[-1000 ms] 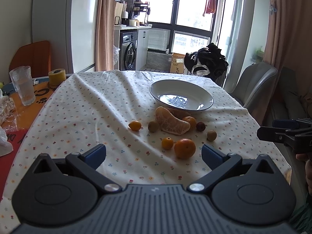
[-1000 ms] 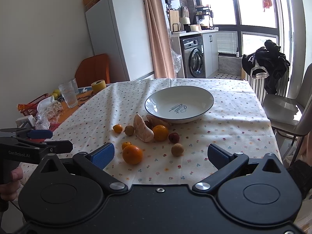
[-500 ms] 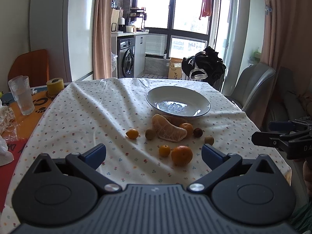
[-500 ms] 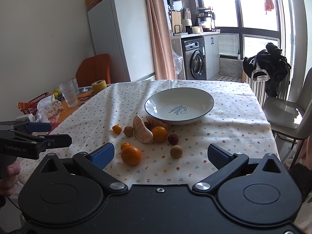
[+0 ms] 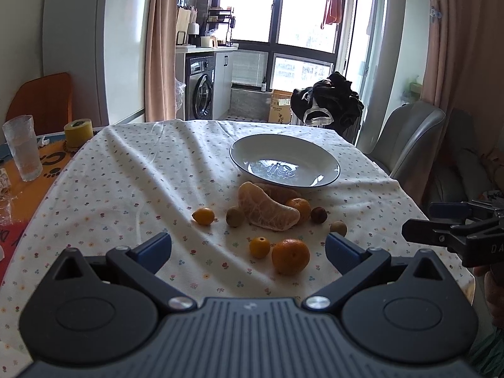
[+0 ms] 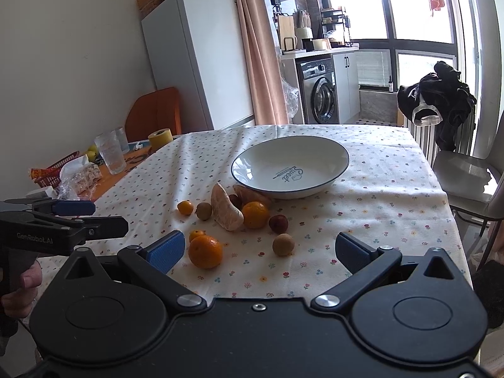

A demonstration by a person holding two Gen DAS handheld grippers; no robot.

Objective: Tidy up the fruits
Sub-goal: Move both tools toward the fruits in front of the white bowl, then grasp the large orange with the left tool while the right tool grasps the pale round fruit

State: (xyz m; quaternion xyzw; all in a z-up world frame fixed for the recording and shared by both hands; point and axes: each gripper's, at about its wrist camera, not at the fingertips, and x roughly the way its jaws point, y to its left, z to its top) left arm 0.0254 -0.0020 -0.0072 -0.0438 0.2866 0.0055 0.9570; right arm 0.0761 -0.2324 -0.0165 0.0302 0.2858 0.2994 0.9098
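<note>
fruits lie loose on the cloth just ahead of both my grippers, none in the bowl (image 5: pixel 285 160) yet. my left gripper (image 5: pixel 249 249) is spread wide and empty, the big orange (image 5: pixel 290 255) and a small one (image 5: pixel 260 247) nearest between its fingers. my right gripper (image 6: pixel 260 250) is equally wide, that orange by its left pad. beyond sit the peeled segment (image 5: pixel 267 211) and little fruits, then the bowl, close behind for a short carry, i judge.
</note>
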